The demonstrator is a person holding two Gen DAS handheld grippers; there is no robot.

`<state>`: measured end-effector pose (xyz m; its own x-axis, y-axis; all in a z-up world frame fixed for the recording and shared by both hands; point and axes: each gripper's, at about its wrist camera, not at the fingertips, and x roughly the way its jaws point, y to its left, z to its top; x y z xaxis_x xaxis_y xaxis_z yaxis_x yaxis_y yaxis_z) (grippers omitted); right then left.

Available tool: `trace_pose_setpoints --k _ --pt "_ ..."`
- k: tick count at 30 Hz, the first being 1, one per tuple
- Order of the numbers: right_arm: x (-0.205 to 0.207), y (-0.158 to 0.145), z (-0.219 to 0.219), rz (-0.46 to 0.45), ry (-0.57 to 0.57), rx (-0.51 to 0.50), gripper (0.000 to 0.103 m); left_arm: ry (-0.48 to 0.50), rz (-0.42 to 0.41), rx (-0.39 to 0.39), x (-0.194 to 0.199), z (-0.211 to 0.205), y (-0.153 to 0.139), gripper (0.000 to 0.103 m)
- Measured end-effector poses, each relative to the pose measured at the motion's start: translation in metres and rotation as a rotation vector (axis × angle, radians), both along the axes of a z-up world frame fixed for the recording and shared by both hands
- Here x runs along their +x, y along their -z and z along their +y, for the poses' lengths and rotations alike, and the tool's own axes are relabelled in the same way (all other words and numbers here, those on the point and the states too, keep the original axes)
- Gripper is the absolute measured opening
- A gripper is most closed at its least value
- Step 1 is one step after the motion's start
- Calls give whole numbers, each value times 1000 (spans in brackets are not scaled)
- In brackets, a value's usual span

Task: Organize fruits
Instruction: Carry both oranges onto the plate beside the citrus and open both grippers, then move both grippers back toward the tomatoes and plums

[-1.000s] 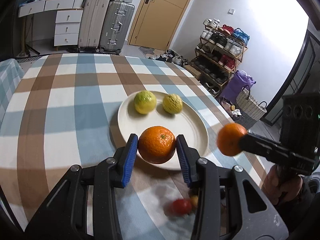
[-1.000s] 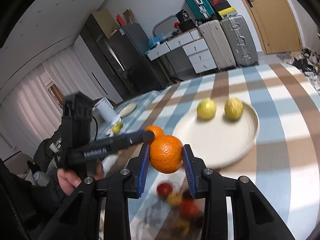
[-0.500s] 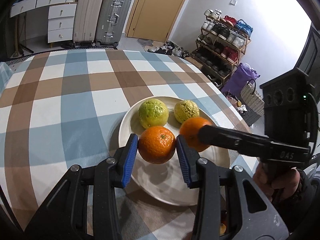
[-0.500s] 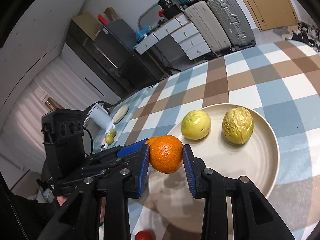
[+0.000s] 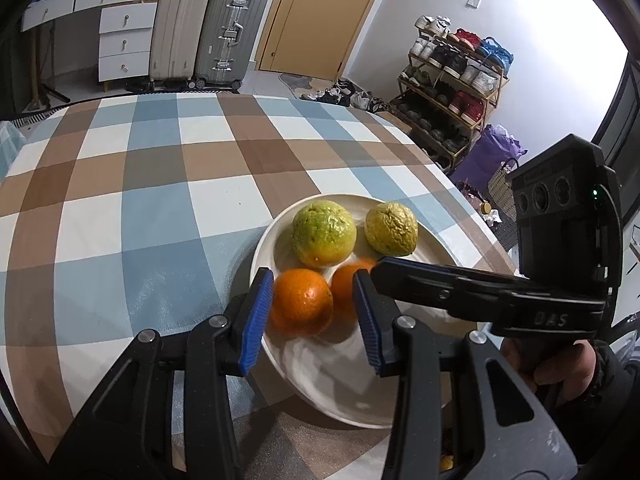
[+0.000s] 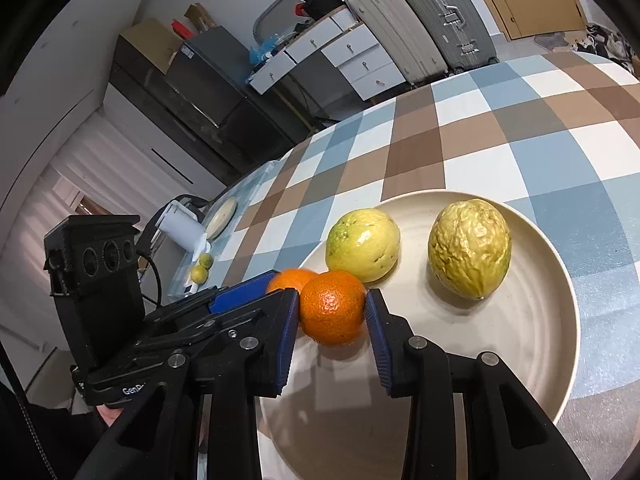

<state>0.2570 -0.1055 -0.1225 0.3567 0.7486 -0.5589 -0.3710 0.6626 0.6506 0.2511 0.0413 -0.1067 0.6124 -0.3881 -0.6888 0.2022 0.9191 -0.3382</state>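
Note:
A cream plate on the checked tablecloth holds a green-yellow fruit and a wrinkled yellow fruit. My left gripper has opened; its orange rests on the plate's near left, against the left pad only, with a gap to the right pad. My right gripper is shut on a second orange, low over the plate beside the first; it shows in the left wrist view behind the right finger.
The table edge curves away at the right, with a shoe rack beyond. Suitcases and drawers stand at the back. A white container, a small dish and two small green fruits lie at the far left of the table.
Both grippers came down over the plate with their oranges. The left jaws have widened and its orange now sits on the plate. The right gripper moved in beside it, still gripping.

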Motion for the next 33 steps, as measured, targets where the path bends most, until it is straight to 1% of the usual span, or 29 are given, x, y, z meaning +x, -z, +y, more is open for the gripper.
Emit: trace_pose_setpoints --k 1,2,3,4,5,6,9,10,12,14,16,17,18,24,26,29,32,33 --pt "0 -1 0 -5 2 5 42 0 -1 5 -1 -1 -1 39" --pt "-1 -2 -2 -13 12 6 53 0 -4 7 -2 -1 -2 41" --pt "-2 -4 -4 -22 19 14 56 1 -6 5 -4 -2 -4 43" --pt "-4 -7 -6 -32 21 26 56 -1 -9 6 -6 -2 -6 45" --pt "-6 -10 -8 -40 24 22 57 -5 -12 9 -7 -3 -8 51" --pt "-9 -13 -10 -51 31 12 62 -10 -18 11 -9 -3 -11 55" --pt "-14 -18 -16 -69 44 18 74 -17 -38 15 -19 -4 -21 63" --pt "-19 -22 -20 -76 54 22 75 -24 -45 24 -23 -5 -25 64" --pt "-26 -27 -25 -93 71 20 84 -31 -55 27 -30 -6 -32 65" --pt "-36 -36 -31 -127 95 3 90 -35 -64 25 -39 -8 -40 65" --pt "-45 -43 -36 -153 109 0 95 -43 -74 33 -49 -10 -47 71" --pt "-52 -47 -39 -165 119 2 100 -47 -81 36 -54 -11 -51 76" --pt "-57 -50 -41 -176 127 3 101 -51 -88 35 -59 -12 -55 78" --pt "-94 -75 -52 -260 165 -28 103 -61 -122 40 -93 -19 -77 80" --pt "-104 -81 -55 -277 172 -33 103 -62 -133 47 -105 -22 -84 82" --pt "-120 -90 -59 -301 184 -36 103 -62 -140 54 -123 -27 -93 86" --pt "-134 -96 -62 -318 194 -41 103 -61 -148 60 -140 -33 -101 87" --pt "-138 -98 -63 -322 196 -44 103 -62 -150 64 -145 -34 -103 90"
